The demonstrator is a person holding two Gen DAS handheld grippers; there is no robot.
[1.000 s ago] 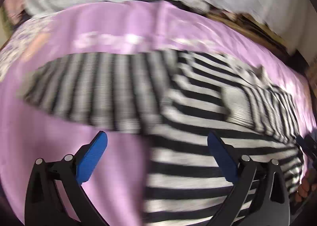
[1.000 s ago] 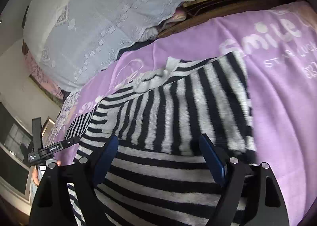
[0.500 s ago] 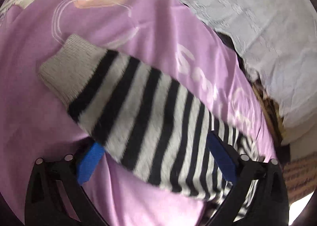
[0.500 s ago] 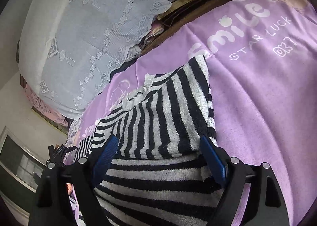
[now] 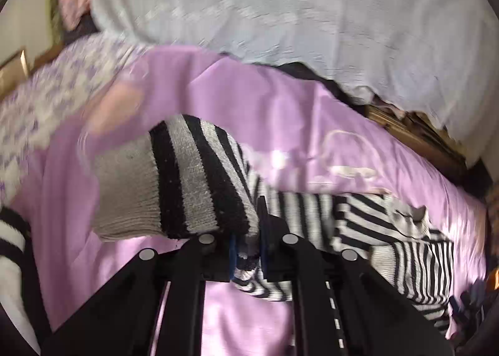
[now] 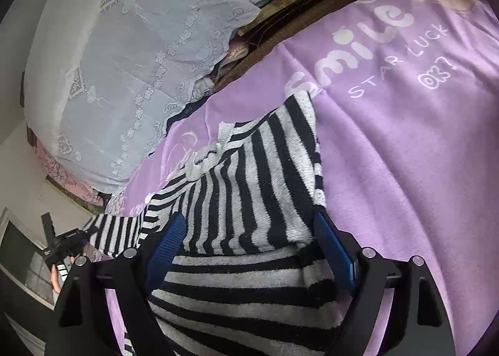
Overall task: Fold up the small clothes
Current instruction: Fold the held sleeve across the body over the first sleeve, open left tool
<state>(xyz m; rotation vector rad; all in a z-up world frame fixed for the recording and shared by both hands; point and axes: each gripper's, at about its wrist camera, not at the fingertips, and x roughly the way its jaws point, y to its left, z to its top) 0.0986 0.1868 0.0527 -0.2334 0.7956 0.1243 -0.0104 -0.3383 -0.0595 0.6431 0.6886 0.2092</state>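
Left tool (image 5: 246, 251) is pinching the striped sleeve (image 5: 187, 178); cuff trailing toward 10 o'clock, sweater (image 5: 389, 231) body lying toward 3 o'clock on the purple bed cover (image 5: 280, 112). Right tool (image 6: 249, 250) is gaping wide over the sweater, gripping nothing. Right view is showing the folded right side; left view is not.

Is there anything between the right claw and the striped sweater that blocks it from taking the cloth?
Nothing visible does. The right claw is open, and the striped sweater already lies between its blue fingers on the purple blanket. The left claw is shut on the sweater's sleeve.
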